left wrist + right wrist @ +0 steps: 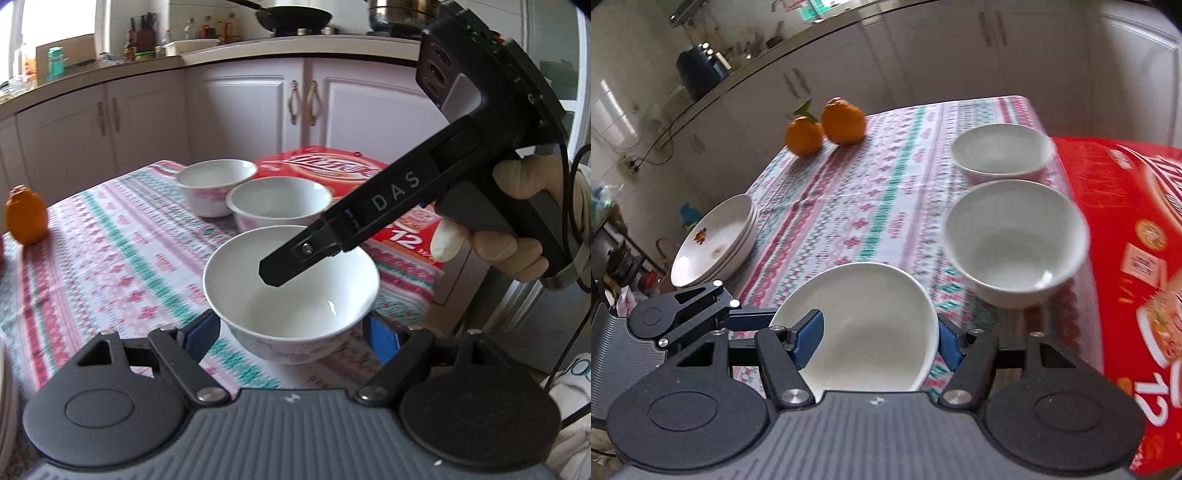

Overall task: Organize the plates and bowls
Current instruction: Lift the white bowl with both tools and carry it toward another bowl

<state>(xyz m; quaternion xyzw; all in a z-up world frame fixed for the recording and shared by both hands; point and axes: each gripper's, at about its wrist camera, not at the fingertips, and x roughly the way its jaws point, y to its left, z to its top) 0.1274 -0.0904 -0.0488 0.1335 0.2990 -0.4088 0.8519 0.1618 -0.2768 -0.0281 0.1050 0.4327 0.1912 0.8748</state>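
Observation:
A white bowl [291, 295] sits between the blue pads [207, 332] of my left gripper [293, 332], which is shut on its lower sides and holds it just above the patterned tablecloth [110, 258]. My right gripper [273, 271] reaches in from the right, its tip over the bowl's hollow. In the right wrist view the same bowl [860, 325] fills the space in my right gripper [879, 339]: the left pad [809, 339] stands inside the hollow and the right pad [949, 343] outside the right wall, a wide gap between them. Two more white bowls [1015, 236] [1001, 151] rest on the table.
A stack of white plates [713, 240] lies at the table's left edge. Two oranges [827, 125] sit at the far corner. A red noodle carton [1126, 240] borders the table on the right. A gloved hand [517, 229] holds the right gripper. Kitchen cabinets [258, 110] stand behind.

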